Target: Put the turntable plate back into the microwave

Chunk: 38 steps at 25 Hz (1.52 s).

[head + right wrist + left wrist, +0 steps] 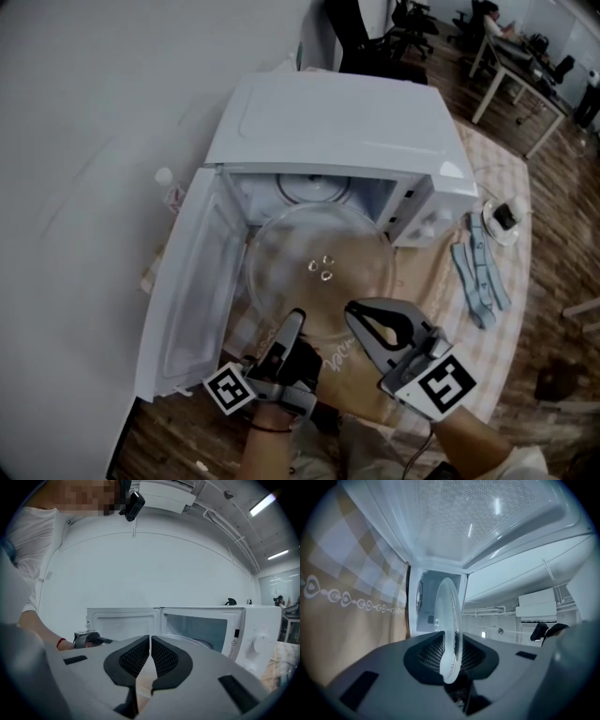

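Observation:
The white microwave [337, 131] stands on the table with its door [192, 281] swung open to the left. The clear glass turntable plate [319, 267] is held level, its far half inside the opening. My left gripper [292, 323] is shut on the plate's near rim. In the left gripper view the plate [449, 620] shows edge-on between the jaws of that gripper [451, 667]. My right gripper [356, 314] is shut on nothing, just right of the left one at the plate's near edge. The right gripper view shows its closed jaws [150, 641] facing the microwave [206, 625].
The roller ring [314, 187] lies on the cavity floor. A checked cloth [487, 347] covers the table. Blue strips [478, 272] and a small white dish [504, 217] lie to the microwave's right. A small bottle [171, 187] stands at its left. Desks and chairs are behind.

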Tool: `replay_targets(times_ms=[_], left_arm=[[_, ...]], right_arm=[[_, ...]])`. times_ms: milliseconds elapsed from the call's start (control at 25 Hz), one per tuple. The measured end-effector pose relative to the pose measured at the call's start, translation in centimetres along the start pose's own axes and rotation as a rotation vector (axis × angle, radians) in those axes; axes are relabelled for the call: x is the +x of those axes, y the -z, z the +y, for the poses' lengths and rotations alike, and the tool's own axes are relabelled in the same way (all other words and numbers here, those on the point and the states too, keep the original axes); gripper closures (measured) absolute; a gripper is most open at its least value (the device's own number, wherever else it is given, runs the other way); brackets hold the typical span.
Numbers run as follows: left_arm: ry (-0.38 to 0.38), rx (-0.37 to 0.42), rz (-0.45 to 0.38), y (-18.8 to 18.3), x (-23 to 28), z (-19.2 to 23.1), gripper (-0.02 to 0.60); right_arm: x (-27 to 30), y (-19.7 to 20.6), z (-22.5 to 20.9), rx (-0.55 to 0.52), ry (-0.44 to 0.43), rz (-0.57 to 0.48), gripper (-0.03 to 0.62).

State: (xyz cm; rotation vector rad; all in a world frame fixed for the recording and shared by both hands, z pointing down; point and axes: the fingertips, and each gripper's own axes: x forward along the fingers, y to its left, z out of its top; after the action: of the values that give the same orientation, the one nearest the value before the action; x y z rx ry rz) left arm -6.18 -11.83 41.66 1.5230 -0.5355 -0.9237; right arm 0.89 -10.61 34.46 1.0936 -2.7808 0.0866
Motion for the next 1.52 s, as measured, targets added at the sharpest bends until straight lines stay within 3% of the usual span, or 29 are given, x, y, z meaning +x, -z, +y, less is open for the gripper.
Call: replay_targets(times_ms=[320, 1000, 1160, 1240, 1520], left_arm=[[-0.003, 0.028, 0.026, -2.2, 2.2, 1.2, 0.515], [0.01, 0.007, 0.026, -4.2, 5.9, 3.0, 0.512], [0.01, -0.001, 0.019, -4.3, 6.4, 3.0, 0.511], [0.013, -0.005, 0.013, -4.5, 6.4, 3.0, 0.511], [0.022, 0.0, 0.017, -4.7, 6.6, 3.0, 0.509]], right_arm=[[0.9, 2.7, -1.1, -0.099, -0.016, 0.122, 0.559], [2.7, 5.1, -2.9, -0.368, -0.034, 0.305, 0.557], [2.6, 5.8, -3.4, -0.495, -0.017, 0.378, 0.544], [2.7, 6.4, -3.5, -0.549, -0.014, 0.424, 0.485], [3.1, 7.4, -3.6, -0.783, 0.018, 0.523, 0.484]])
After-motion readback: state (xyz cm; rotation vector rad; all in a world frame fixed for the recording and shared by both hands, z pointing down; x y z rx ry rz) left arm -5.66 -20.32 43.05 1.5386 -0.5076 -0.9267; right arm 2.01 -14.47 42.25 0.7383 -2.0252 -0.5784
